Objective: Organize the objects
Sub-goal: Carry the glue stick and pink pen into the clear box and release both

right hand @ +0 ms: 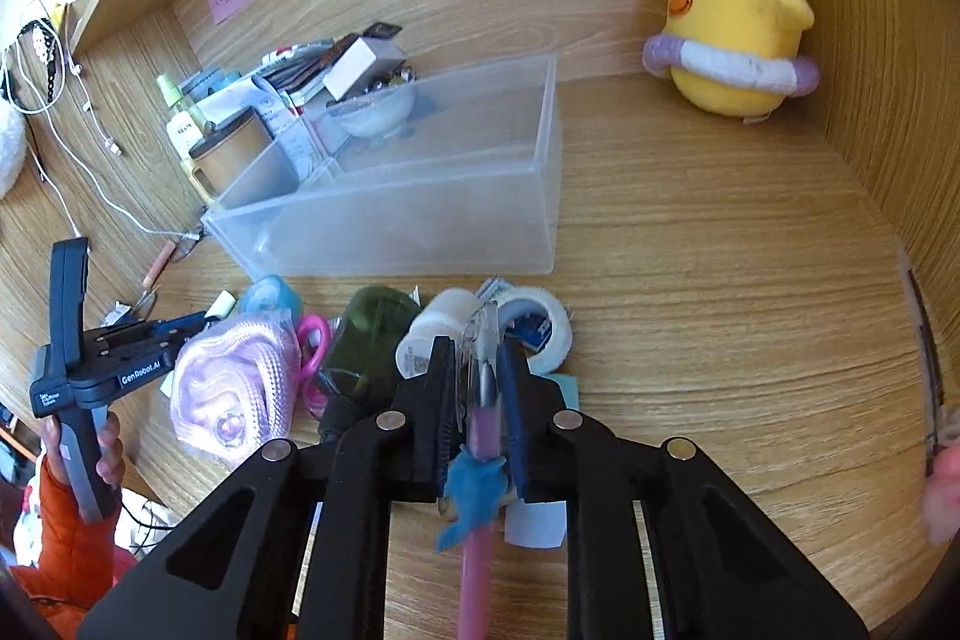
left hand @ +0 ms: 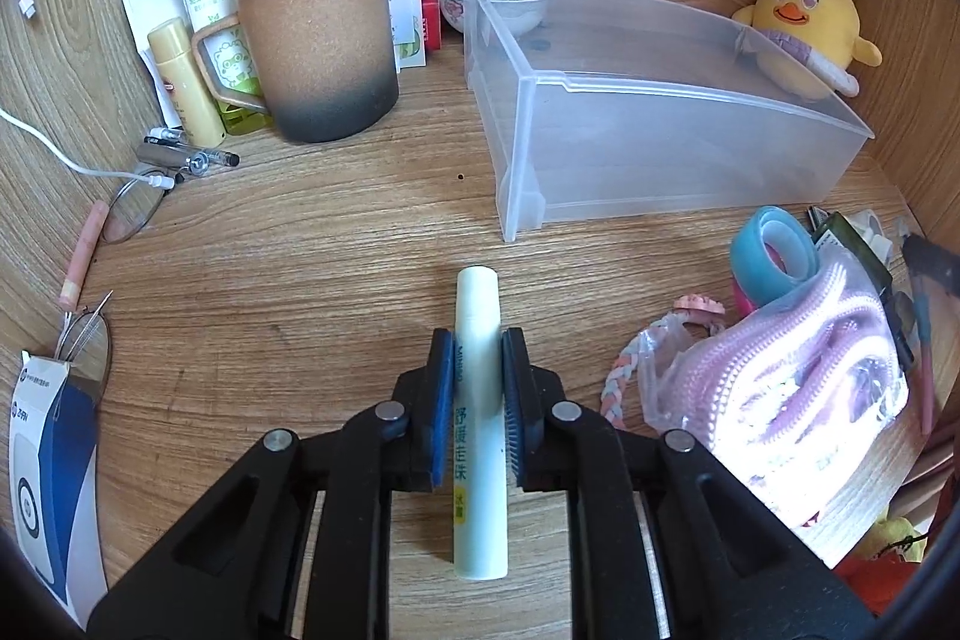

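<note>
In the left wrist view my left gripper (left hand: 477, 340) is shut on a pale green tube with printed text (left hand: 478, 460), which lies along the fingers just above the wooden desk. The right wrist view shows that gripper (right hand: 201, 321) at the left, held by a hand in an orange sleeve, with the tube's end (right hand: 222, 305) sticking out. My right gripper (right hand: 477, 346) is shut on a pink pen (right hand: 483, 424) with a clear cap and a blue ornament, over a pile of small items. A clear plastic bin (left hand: 690, 148) (right hand: 420, 232) stands behind both grippers.
A brown lidded mug (left hand: 318, 46), bottles and papers crowd the back left. A yellow plush chick (left hand: 804, 22) sits in the back right corner. A bag of pink cord (left hand: 798, 376), blue tape rolls (left hand: 774, 256), a white tape roll (right hand: 540, 328) and a green bottle (right hand: 372, 340) lie in front of the bin. Glasses (left hand: 129, 214) lie at the left.
</note>
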A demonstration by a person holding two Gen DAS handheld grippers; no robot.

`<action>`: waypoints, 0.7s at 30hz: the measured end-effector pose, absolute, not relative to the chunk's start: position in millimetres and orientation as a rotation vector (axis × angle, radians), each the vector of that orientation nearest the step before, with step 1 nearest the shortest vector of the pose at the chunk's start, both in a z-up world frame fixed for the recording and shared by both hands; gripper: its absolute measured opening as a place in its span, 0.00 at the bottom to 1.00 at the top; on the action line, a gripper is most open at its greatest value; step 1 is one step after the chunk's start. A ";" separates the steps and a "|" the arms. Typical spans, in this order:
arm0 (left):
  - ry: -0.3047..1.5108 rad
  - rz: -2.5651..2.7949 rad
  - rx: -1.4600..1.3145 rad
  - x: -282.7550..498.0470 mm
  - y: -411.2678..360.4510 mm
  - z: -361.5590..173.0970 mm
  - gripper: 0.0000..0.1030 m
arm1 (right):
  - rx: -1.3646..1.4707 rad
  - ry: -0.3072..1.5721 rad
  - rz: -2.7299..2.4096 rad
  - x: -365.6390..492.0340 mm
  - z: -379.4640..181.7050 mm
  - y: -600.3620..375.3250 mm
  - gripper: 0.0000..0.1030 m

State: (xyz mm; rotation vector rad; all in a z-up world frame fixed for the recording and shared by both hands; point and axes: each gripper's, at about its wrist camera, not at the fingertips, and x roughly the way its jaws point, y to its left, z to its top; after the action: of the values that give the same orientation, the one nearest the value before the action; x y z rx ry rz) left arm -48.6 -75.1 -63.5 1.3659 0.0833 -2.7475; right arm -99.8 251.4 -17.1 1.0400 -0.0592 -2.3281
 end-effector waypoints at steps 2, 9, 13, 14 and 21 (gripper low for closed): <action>0.092 -2.747 1.353 -45.6 -75.1 -62.1 0.15 | 1.013 -0.051 -2.340 -99.2 -11.7 251.6 0.13; 0.117 -2.778 1.232 -29.1 -76.7 -36.7 0.14 | 0.938 0.004 -2.396 -98.9 2.4 249.6 0.13; 0.110 -2.813 1.151 -25.2 -74.6 -16.1 0.14 | 0.880 0.002 -2.432 -99.3 14.4 253.0 0.13; 0.109 -2.821 1.134 -25.7 -74.0 -11.5 0.14 | 0.868 0.003 -2.440 -99.6 17.1 253.6 0.13; 0.109 -2.903 1.026 -34.4 -63.1 16.8 0.14 | 0.777 0.005 -2.503 -102.1 38.4 259.2 0.13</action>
State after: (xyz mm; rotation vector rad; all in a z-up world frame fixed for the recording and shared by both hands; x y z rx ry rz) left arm -34.4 -63.1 16.8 1.0260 0.1086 -2.9032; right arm -102.1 259.2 38.4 0.7772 0.0047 -2.5030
